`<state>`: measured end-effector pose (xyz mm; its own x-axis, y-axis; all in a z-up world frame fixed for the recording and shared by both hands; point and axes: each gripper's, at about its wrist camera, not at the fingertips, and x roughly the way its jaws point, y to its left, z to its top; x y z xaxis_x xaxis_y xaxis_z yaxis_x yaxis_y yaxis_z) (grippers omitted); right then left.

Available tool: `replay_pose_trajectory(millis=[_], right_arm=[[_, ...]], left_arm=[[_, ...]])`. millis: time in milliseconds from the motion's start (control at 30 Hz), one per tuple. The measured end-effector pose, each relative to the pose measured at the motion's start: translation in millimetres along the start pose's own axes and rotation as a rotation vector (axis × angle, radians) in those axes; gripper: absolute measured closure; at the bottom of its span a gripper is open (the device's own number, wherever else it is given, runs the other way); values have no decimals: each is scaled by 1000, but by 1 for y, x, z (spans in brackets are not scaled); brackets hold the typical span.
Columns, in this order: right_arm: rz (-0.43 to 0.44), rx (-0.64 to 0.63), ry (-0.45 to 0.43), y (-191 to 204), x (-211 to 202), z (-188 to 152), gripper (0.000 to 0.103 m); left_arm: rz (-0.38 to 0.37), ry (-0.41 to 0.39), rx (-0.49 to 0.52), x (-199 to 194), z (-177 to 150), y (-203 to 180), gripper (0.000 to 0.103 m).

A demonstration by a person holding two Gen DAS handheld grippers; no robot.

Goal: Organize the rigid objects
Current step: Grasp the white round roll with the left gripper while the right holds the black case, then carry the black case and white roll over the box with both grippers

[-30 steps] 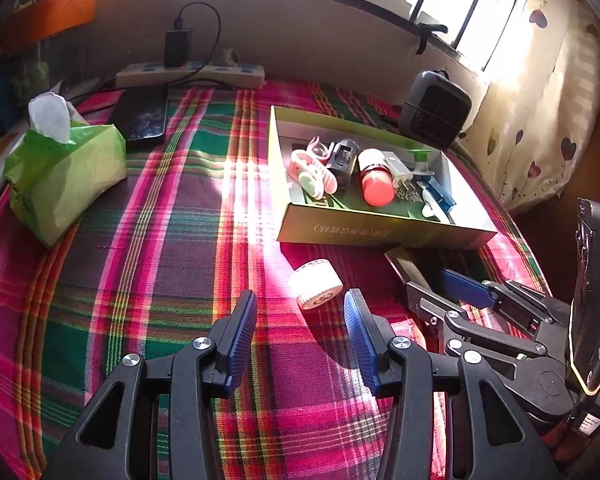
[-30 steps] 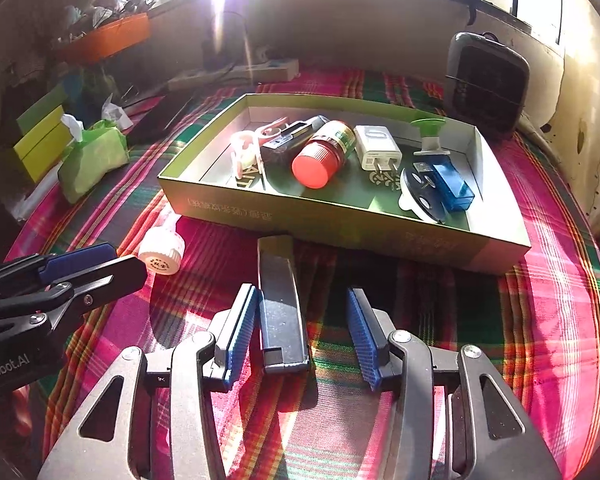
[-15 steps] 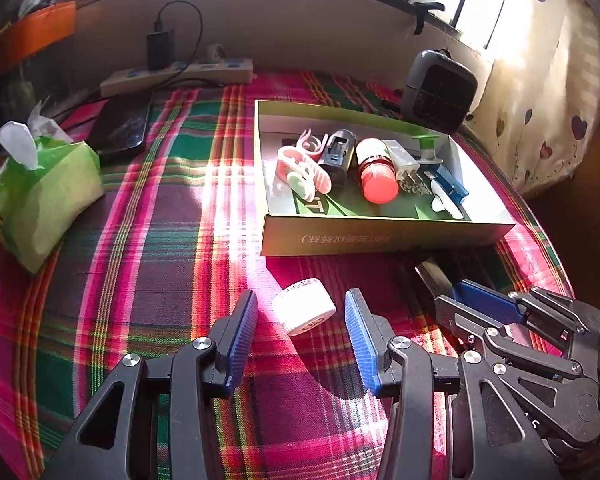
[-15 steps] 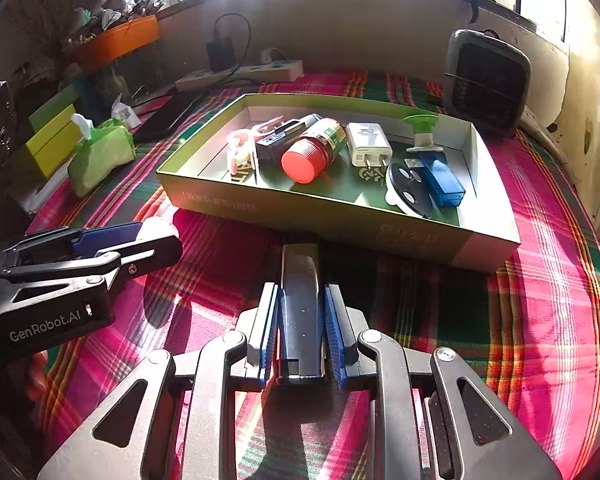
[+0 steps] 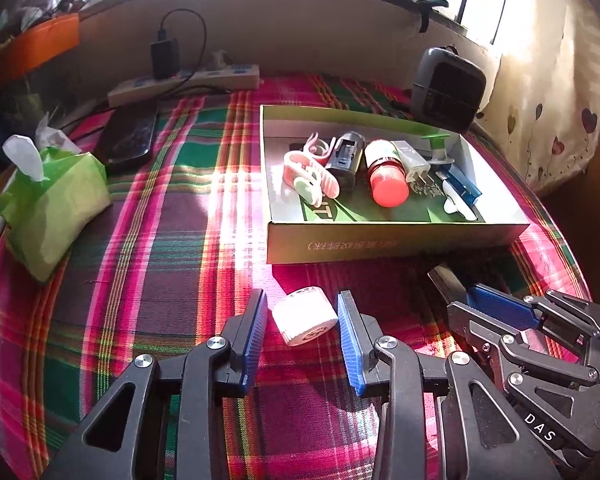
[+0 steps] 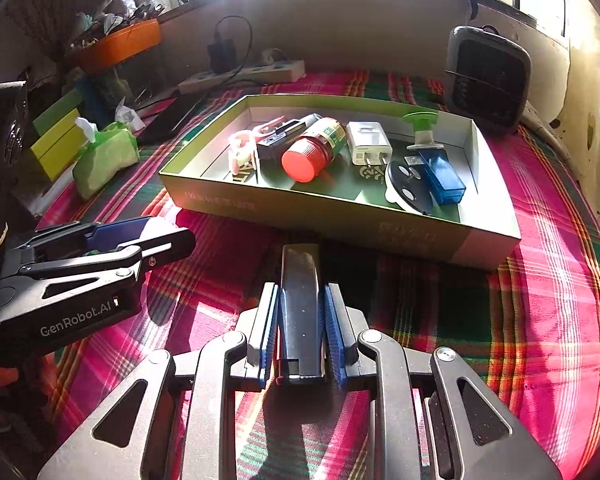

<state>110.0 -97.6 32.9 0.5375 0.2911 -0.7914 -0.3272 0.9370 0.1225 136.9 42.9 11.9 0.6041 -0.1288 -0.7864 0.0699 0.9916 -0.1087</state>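
Observation:
A white ribbed cap (image 5: 305, 316) lies on the plaid cloth between the blue pads of my left gripper (image 5: 301, 304). Its jaws are closing, with a thin gap still showing beside the left pad. My right gripper (image 6: 301, 292) is shut on a dark flat bar (image 6: 300, 268) that points toward the green box (image 6: 260, 208). That box (image 5: 380, 244) holds a pink clip (image 5: 308, 176), a red-capped bottle (image 5: 386, 184), a white plug (image 6: 369, 144) and a blue stick (image 6: 442, 176). Each gripper shows in the other's view: the right gripper (image 5: 480, 304) and the left gripper (image 6: 156, 236).
A green tissue pack (image 5: 52, 204) sits at the left, with a dark phone (image 5: 128, 140) and a power strip (image 5: 188, 82) behind it. A black heater-like device (image 5: 448, 88) stands past the box's far right corner. An orange tray (image 6: 116, 44) lines the sill.
My left gripper came forward around the white cap and its jaws have narrowed on it. My right gripper shut on the dark bar, which was lying loose between its pads a second ago.

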Motion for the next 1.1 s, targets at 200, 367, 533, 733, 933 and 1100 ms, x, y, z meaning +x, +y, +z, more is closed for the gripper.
replay_pose_trajectory(millis=[200, 367, 533, 733, 933, 1100], right_arm=[[2, 2, 0, 0, 0, 0, 79], [3, 3, 0, 0, -1, 0, 79], [7, 8, -2, -1, -1, 0, 79], [10, 13, -5, -2, -1, 0, 79], [16, 27, -22, -5, -5, 0, 79], [38, 25, -39, -5, -11, 0, 79]], left_arm=[[6, -3, -3, 0, 0, 1, 73], [6, -4, -4, 0, -1, 1, 73], [5, -4, -6, -1, -1, 2, 73], [5, -19, -4, -7, 1, 2, 73], [5, -30, -2, -14, 0, -1, 73], [11, -52, 6, -23, 2, -4, 73]])
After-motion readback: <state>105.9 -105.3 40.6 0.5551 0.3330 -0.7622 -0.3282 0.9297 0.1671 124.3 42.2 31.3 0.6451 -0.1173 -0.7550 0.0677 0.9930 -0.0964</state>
